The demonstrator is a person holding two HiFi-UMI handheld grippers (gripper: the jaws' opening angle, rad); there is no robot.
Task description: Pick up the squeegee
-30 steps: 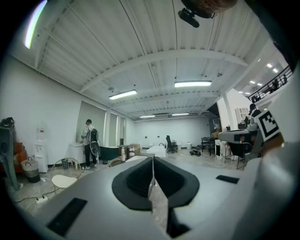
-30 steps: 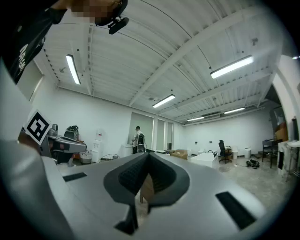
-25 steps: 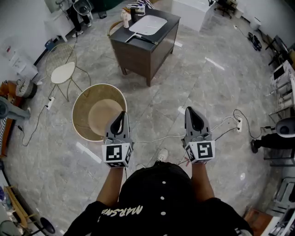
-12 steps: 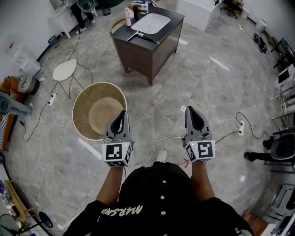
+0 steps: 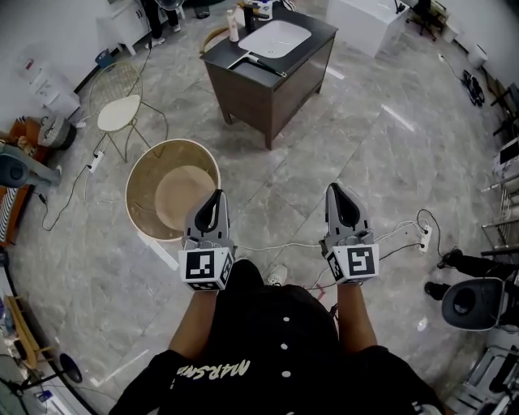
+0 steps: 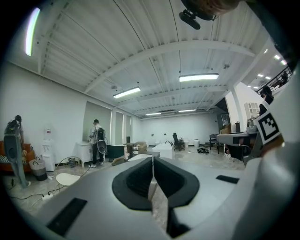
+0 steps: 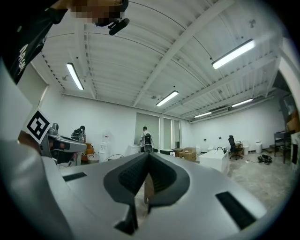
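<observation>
squeegee (image 5: 258, 66) lies on the dark cabinet (image 5: 261, 101) top, along its near edge, just beside the white basin (image 5: 280, 34). left gripper (image 5: 216, 197) and right gripper (image 5: 336, 190) are well apart from it, over the floor. both have jaws clenched together, nothing between them. left tip overlaps the round tan tub (image 5: 144, 182) rim.

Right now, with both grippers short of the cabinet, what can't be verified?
- Head view: the thin dark tool on the cabinet is too small to confirm as the squeegee.
- Head view: the bottles at the cabinet's back edge are too small to identify.
- Left gripper view: the left gripper's own body hides most of the cabinet.
- Right gripper view: the right gripper's body hides the floor ahead.
</observation>
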